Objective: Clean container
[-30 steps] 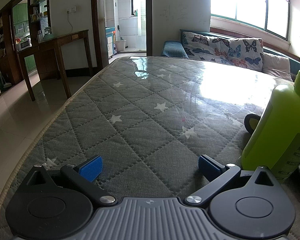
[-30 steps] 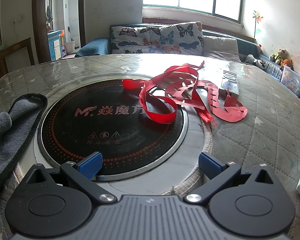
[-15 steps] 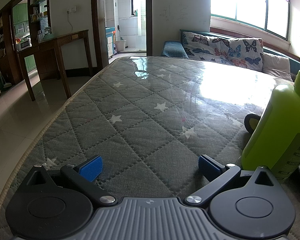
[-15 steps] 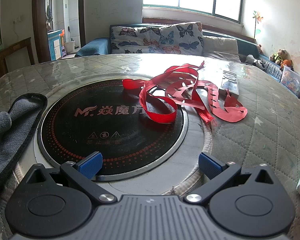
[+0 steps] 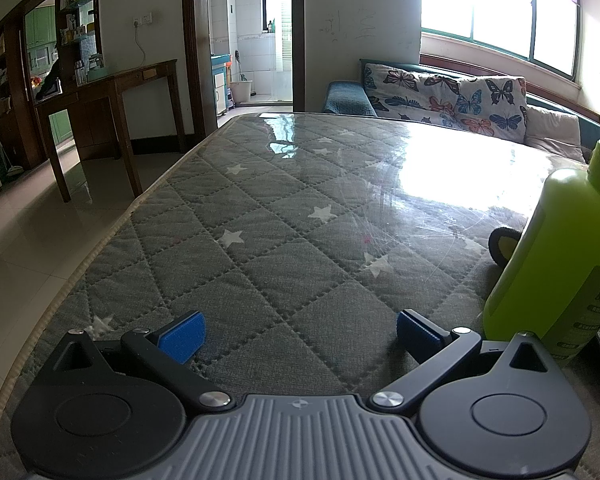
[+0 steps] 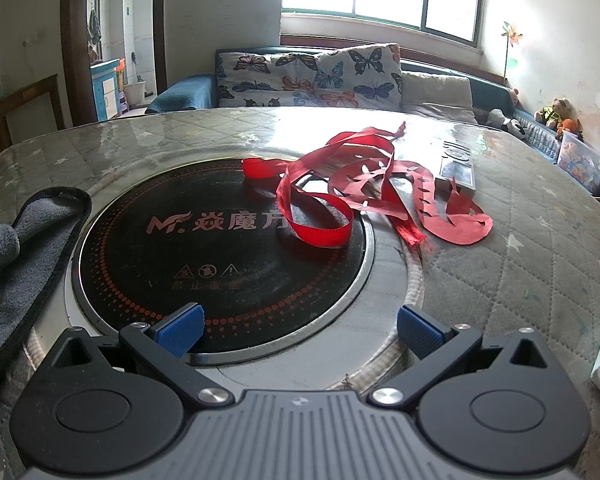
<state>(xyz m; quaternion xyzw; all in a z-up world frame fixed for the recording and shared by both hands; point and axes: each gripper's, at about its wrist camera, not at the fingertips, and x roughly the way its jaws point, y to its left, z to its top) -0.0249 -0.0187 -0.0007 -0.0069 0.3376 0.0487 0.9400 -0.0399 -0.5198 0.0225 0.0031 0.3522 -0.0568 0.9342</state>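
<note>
A round black induction cooktop [image 6: 220, 240] with a steel rim is set into the table, right in front of my right gripper [image 6: 298, 330], which is open and empty just above its near rim. Red ribbon and cut red paper strips [image 6: 364, 196] lie tangled across the cooktop's far right edge. A grey cloth [image 6: 16, 252] with black trim lies at the left of the cooktop. A lime-green bottle [image 5: 556, 264] stands on the table just right of my left gripper [image 5: 298, 332], which is open and empty, low over the quilted grey tabletop [image 5: 284, 216].
A remote control [image 6: 456, 166] lies behind the red strips. A black and yellow round object [image 5: 504, 246] sits behind the green bottle. The table's left edge [image 5: 112, 232] drops to a tiled floor. A butterfly-print sofa [image 6: 308, 78] stands beyond the table.
</note>
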